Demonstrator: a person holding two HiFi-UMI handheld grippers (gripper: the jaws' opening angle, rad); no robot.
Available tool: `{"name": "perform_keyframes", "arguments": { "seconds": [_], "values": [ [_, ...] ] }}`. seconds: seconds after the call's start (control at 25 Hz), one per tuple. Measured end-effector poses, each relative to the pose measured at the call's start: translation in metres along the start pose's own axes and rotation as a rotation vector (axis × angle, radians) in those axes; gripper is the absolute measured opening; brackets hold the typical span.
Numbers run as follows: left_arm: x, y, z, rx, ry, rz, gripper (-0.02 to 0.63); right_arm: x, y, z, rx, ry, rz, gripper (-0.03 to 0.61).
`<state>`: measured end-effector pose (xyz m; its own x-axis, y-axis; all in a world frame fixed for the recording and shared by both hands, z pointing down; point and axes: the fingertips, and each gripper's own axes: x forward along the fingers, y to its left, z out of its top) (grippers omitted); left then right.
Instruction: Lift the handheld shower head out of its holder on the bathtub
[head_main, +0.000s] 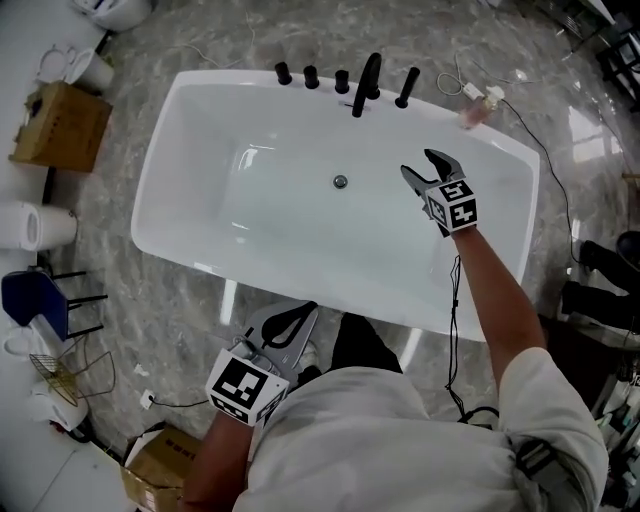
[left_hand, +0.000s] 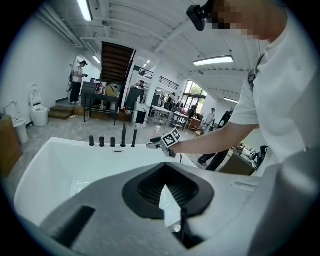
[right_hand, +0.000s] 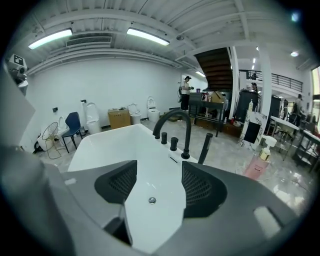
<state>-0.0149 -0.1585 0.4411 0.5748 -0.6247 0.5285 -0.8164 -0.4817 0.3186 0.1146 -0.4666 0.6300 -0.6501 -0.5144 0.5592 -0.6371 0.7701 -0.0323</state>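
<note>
The black handheld shower head (head_main: 407, 87) (right_hand: 205, 147) stands upright in its holder on the far rim of the white bathtub (head_main: 200, 120), just right of the curved black faucet (head_main: 367, 85) (right_hand: 172, 114). My right gripper (head_main: 418, 163) (right_hand: 159, 170) hovers open over the tub's right half, short of the shower head, nothing between its jaws. It also shows in the left gripper view as the right gripper (left_hand: 152, 145). My left gripper (head_main: 310, 308) (left_hand: 164, 172) is shut and empty, outside the tub's near rim.
Three black knobs (head_main: 311, 76) stand left of the faucet. The drain (head_main: 340, 181) lies mid-tub. A pink bottle (head_main: 472, 115) and a white plug (head_main: 490, 95) sit beyond the far right corner. A cardboard box (head_main: 60, 125) and a blue chair (head_main: 35, 300) stand at the left.
</note>
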Motion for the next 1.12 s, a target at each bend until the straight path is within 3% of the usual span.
{"name": "perform_keyframes", "arguments": {
  "seconds": [0.36, 0.72, 1.12],
  "values": [
    [0.04, 0.012, 0.001, -0.009, 0.056, -0.027, 0.006, 0.078, -0.08, -0.009, 0.009, 0.036, -0.065, 0.286],
    [0.066, 0.037, 0.009, -0.05, 0.027, -0.019, 0.006, 0.145, -0.146, 0.001, -0.002, 0.051, -0.124, 0.281],
    [0.09, 0.061, -0.007, -0.104, 0.035, -0.003, 0.006, 0.21, -0.199, 0.002, 0.036, 0.058, -0.16, 0.281]
  ]
}}
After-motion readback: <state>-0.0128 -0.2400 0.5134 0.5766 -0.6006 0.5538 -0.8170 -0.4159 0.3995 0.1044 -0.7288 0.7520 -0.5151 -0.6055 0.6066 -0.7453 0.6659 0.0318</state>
